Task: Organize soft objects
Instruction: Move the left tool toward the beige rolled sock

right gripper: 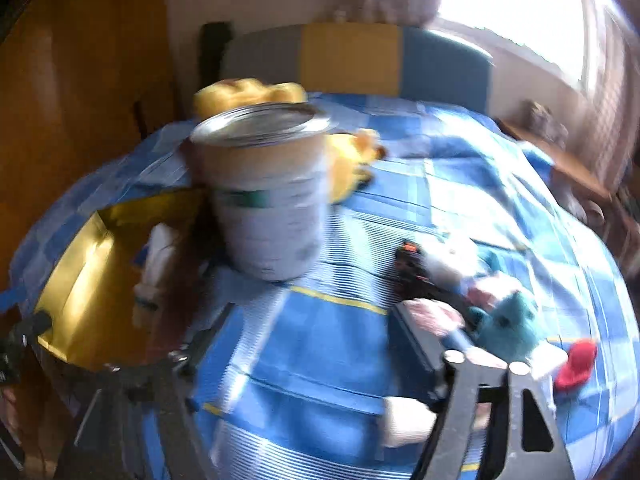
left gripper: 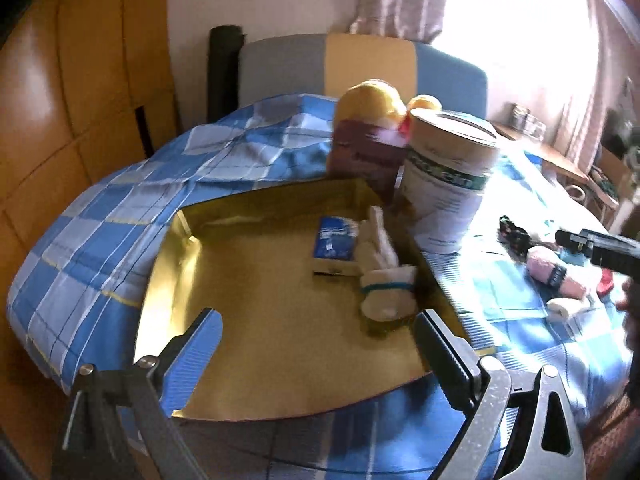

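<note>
blurred: soft toys (right gripper: 504,316) | half-hidden: yellow plush (left gripper: 376,98) behind can (left gripper: 448,176)

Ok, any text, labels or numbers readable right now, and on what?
Nothing can be read for certain.
Big can: green band with pale lettering, too blurred to read.
Maroon box: dark print, blurred.
Blue packet in the gold tray: small white print, too small.
Right wrist view: motion-blurred throughout.
</note>
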Action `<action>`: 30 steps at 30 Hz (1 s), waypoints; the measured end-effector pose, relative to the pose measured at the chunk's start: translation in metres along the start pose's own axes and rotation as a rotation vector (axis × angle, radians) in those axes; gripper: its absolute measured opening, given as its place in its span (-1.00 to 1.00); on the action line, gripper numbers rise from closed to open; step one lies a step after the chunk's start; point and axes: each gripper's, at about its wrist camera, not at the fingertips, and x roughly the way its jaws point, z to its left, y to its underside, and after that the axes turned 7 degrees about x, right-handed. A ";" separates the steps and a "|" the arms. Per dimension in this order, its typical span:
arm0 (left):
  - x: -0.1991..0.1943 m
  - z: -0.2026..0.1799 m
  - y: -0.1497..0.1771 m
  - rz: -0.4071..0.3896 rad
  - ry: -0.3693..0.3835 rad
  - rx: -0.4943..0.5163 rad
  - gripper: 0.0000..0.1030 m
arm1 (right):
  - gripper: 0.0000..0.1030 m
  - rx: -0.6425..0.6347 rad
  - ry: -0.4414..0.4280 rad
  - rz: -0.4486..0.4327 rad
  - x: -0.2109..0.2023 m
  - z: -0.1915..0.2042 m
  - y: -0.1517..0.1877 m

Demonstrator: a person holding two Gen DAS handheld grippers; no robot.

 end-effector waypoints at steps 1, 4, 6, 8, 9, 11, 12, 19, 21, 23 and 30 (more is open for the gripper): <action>0.000 -0.005 -0.001 -0.003 0.015 0.013 0.89 | 0.61 0.025 0.007 -0.004 -0.004 -0.012 -0.001; -0.002 -0.021 -0.007 -0.012 0.057 0.045 0.90 | 0.65 0.121 0.046 -0.027 -0.013 -0.054 -0.008; -0.002 -0.035 -0.010 -0.017 0.100 0.072 0.90 | 0.66 0.213 0.075 -0.058 -0.018 -0.089 -0.012; -0.002 -0.048 -0.014 -0.021 0.153 0.099 0.90 | 0.66 0.307 0.123 -0.087 -0.021 -0.123 -0.012; -0.002 -0.055 -0.015 -0.023 0.175 0.107 0.90 | 0.66 0.357 0.153 -0.103 -0.022 -0.141 -0.010; -0.002 -0.070 -0.018 -0.037 0.251 0.130 0.90 | 0.66 0.458 0.215 -0.113 -0.023 -0.173 -0.002; -0.001 -0.077 -0.020 -0.032 0.270 0.145 0.90 | 0.66 0.529 0.229 -0.107 -0.023 -0.189 0.003; 0.016 -0.135 -0.024 0.052 0.426 0.220 0.90 | 0.66 0.849 0.168 -0.104 -0.031 -0.243 0.026; 0.023 -0.151 -0.025 0.085 0.462 0.227 0.89 | 0.66 0.856 0.159 -0.088 -0.029 -0.242 0.028; 0.026 -0.162 -0.025 0.097 0.480 0.246 0.87 | 0.66 0.856 0.136 -0.078 -0.025 -0.240 0.027; 0.044 -0.216 -0.031 0.120 0.570 0.391 0.79 | 0.66 0.849 0.087 -0.045 -0.017 -0.237 0.027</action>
